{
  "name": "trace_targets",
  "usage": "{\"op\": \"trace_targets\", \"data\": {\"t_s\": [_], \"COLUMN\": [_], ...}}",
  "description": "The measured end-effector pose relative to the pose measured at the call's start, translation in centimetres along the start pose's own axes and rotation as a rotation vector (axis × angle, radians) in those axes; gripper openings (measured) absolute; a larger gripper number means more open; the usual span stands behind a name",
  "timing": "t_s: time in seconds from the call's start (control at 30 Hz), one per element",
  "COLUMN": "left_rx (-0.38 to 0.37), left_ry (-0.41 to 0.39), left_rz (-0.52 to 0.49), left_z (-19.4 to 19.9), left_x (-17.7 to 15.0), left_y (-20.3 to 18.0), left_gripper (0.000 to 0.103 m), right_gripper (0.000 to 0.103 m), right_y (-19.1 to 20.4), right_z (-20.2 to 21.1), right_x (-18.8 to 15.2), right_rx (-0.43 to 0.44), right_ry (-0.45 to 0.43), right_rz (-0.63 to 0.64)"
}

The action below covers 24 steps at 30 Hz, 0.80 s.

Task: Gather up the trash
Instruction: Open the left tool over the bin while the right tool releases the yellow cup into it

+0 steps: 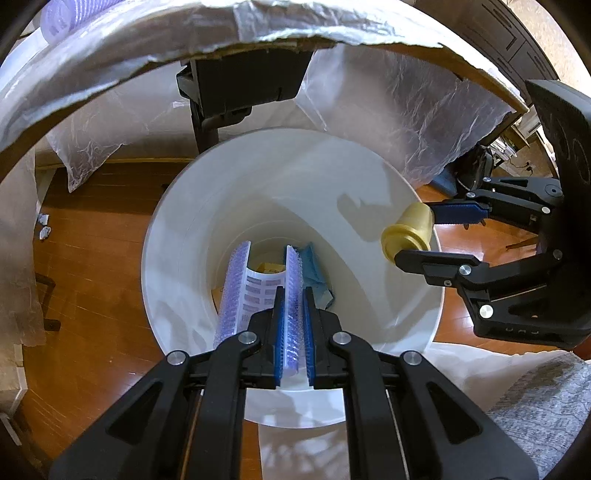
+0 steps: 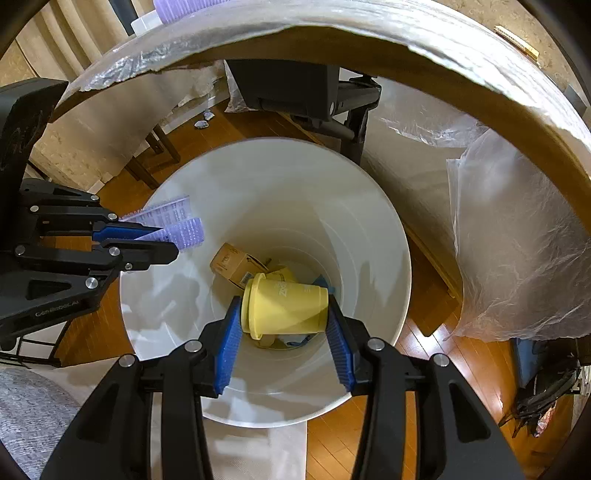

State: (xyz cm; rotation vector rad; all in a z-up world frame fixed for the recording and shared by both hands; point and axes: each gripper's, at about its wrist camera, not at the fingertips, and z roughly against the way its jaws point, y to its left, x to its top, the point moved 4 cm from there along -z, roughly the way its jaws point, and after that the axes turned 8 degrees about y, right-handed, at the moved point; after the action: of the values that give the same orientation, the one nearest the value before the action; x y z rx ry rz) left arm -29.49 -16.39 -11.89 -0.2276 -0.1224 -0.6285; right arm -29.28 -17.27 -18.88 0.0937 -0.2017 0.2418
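A white trash bin stands on the wood floor below both grippers. My left gripper is shut on the edge of a purple ribbed plastic tray and holds it over the bin's mouth; the tray also shows in the right wrist view. My right gripper is shut on a yellow cup, lying sideways between the pads, above the bin; the cup also shows in the left wrist view. A cardboard box and blue scraps lie at the bin's bottom.
A table edge wrapped in clear plastic overhangs the bin. Black table hardware hangs under it. Crumpled paper bits lie on the floor. A grey rug and white cloth lie near the bin.
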Motion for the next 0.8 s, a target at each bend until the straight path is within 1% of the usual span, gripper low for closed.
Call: {"op": "trace_targets", "data": {"t_s": [0.3,0.37,0.4,0.43,0.47,0.5,0.6,0.7,0.77,0.8], "left_rx": [0.005,-0.01,-0.008,0.001,0.008,0.009,-0.002,-0.002,-0.003,-0.013], "left_ry": [0.015,0.007,-0.001,0.001,0.004,-0.017,-0.025,-0.032,-0.04,-0.062], "left_rz": [-0.011,-0.019,-0.022,-0.023,-0.021,-0.022,-0.029,-0.023,-0.016,-0.021], "left_z": [-0.7,-0.7,-0.7,-0.7,-0.7,-0.4,0.1,0.8,2.1,3.5], "left_x": [0.0,0.1,0.2,0.3,0.3,0.3,0.2,0.1,-0.2,-0.3], "left_y": [0.3,0.3,0.3,0.3,0.4,0.4,0.4,0.5,0.6,0.4], "left_gripper": [0.011,0.011,0.014,0.037,0.066,0.071,0.071,0.071,0.071,0.071], "right_gripper": [0.043,0.044,0.044,0.056,0.073,0.075,0.076,0.076,0.076,0.076], "right_y": [-0.4,-0.3,-0.3,-0.3,-0.3,-0.3,-0.5,-0.7,-0.6,-0.4], "right_z": [-1.0,-1.1,-1.0,-0.8,-0.6,-0.3,0.6,2.4,4.7,6.2], "right_x": [0.2,0.2,0.1,0.1,0.1,0.1,0.0,-0.2,-0.2,-0.1], "right_rx": [-0.008,-0.001,-0.008,-0.034,-0.051,-0.059,-0.051,-0.05,-0.049,-0.05], "right_ry": [0.016,0.025,0.021,0.011,-0.001,-0.021,-0.035,-0.067,-0.111,-0.144], "right_rz": [-0.011,0.0,0.005,0.006,0.004,0.001,-0.002,0.003,0.021,0.035]}}
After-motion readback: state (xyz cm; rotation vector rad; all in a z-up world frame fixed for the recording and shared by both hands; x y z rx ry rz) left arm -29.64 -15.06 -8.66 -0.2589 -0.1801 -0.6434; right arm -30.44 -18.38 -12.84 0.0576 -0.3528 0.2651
